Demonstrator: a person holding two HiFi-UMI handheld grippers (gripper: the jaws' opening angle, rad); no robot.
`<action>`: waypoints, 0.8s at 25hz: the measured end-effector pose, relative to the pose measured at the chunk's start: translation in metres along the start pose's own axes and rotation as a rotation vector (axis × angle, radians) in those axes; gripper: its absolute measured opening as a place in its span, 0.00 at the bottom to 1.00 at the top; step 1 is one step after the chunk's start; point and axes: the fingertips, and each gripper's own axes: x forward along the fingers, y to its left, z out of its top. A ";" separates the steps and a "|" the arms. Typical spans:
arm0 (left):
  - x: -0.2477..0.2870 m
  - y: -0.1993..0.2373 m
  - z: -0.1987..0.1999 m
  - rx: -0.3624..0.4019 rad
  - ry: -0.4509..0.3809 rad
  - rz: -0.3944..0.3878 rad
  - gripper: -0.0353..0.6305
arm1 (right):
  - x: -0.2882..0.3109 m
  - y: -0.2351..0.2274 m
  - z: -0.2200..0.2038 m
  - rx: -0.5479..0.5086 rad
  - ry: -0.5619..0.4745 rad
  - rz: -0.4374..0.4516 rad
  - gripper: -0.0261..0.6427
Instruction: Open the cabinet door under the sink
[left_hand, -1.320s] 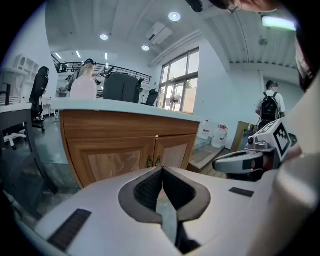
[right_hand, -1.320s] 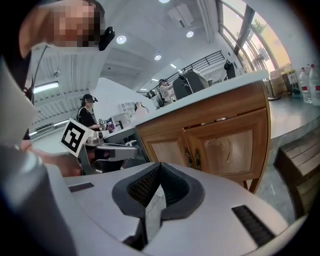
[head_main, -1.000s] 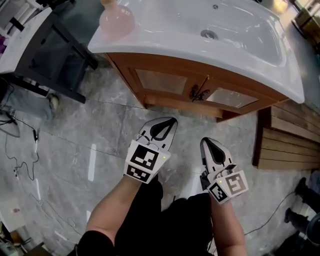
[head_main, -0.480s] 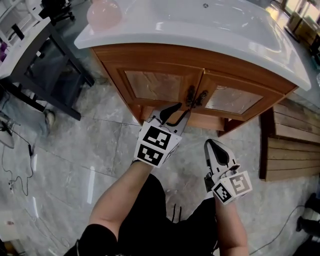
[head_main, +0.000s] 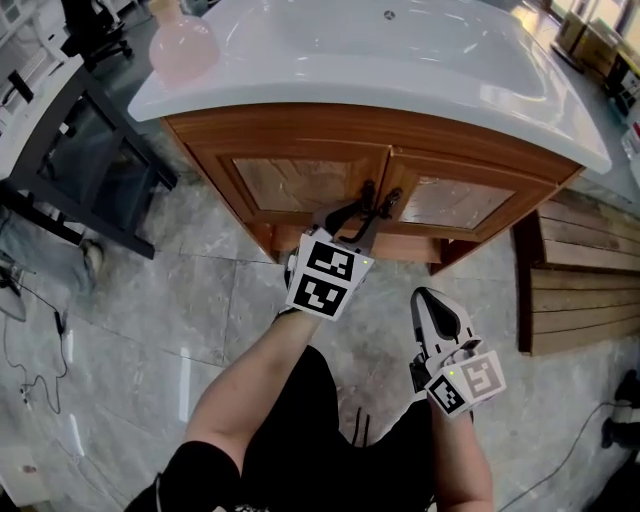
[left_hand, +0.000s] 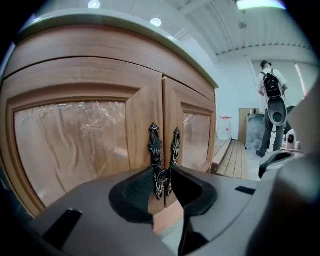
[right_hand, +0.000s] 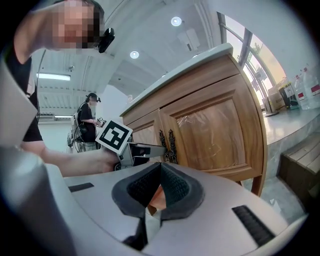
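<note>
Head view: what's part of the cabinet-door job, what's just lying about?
Job: left gripper, fingers just opened further, door handle between them; cabinet doors.
Lying about: pink bottle, wooden pallet, black table.

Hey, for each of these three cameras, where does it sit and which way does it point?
Head view: on the person's head, looking steeply down at the cabinet; left forearm, right forearm, left claw, right claw show.
Left gripper view: on the left claw, facing the cabinet; its jaws, which have just been opening, stand apart around the left door's handle.
Right gripper view: on the right claw, low, facing the cabinet obliquely from the right; shut jaws and left forearm show.
Shared: all three show the door handles.
</note>
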 end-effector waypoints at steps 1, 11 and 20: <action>0.000 0.000 -0.001 0.002 0.002 0.015 0.23 | -0.004 -0.002 -0.001 0.002 0.001 -0.009 0.06; 0.003 -0.003 -0.004 -0.015 0.032 0.091 0.19 | -0.035 -0.013 0.003 0.013 -0.023 -0.035 0.06; 0.000 -0.005 -0.004 -0.023 0.034 0.093 0.18 | -0.047 -0.002 0.011 -0.002 -0.033 0.010 0.06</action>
